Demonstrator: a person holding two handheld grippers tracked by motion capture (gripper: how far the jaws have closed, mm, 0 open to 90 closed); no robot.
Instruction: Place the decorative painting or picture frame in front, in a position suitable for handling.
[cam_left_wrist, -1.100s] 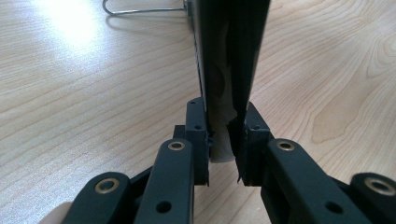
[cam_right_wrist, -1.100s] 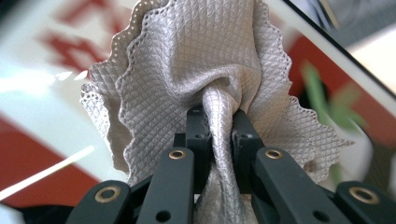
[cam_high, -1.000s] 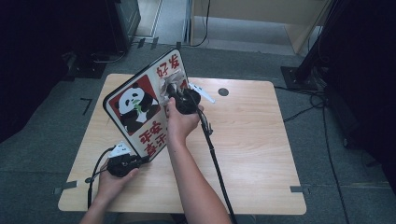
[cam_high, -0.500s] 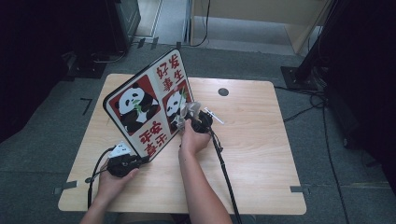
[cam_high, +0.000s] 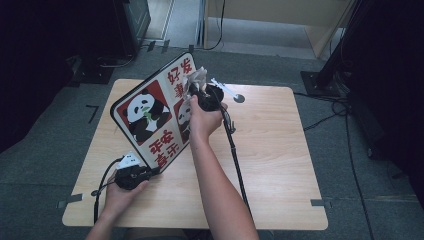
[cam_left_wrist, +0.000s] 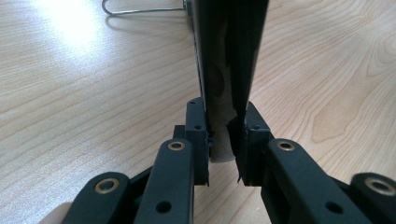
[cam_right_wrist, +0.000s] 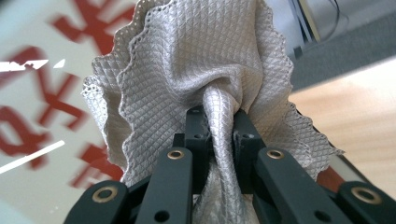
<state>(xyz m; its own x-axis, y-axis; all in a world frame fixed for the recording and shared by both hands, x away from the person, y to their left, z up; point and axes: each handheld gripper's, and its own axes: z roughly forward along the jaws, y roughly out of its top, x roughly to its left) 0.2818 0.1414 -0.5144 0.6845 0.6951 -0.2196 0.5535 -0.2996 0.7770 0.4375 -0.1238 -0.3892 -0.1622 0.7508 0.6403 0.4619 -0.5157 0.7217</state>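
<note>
Panda board: a flat panel (cam_high: 150, 117) with a dark rim, printed with pandas and red characters, stands tilted on the wooden table (cam_high: 280, 165), its lower corner near the person's side and its upper edge leaning toward the far side.
Left gripper: the left gripper (cam_high: 150, 172) sits low at the near left of the table in the high view, clamped on the board's bottom corner; in the left gripper view (cam_left_wrist: 223, 140) its two black jaws press on either face of the board's edge (cam_left_wrist: 231, 56), which rises straight up between them.
Right gripper: the right gripper (cam_high: 194, 86) is raised in front of the board's upper right part, held by the person's right hand (cam_high: 202, 120).
Cloth: a pale grey waffle-textured cloth (cam_right_wrist: 196, 60) is pinched at its middle between the right gripper's jaws (cam_right_wrist: 222, 126), bunched into a fan with scalloped edges; in the high view the cloth (cam_high: 196, 77) lies against the board's face near the red characters at the top.
Cables: a black cable (cam_high: 235, 155) trails from the right gripper along the forearm to the table's near edge.
Wire stand: a thin metal wire loop (cam_left_wrist: 140, 9) lies on the table beside the board's foot in the left gripper view.
</note>
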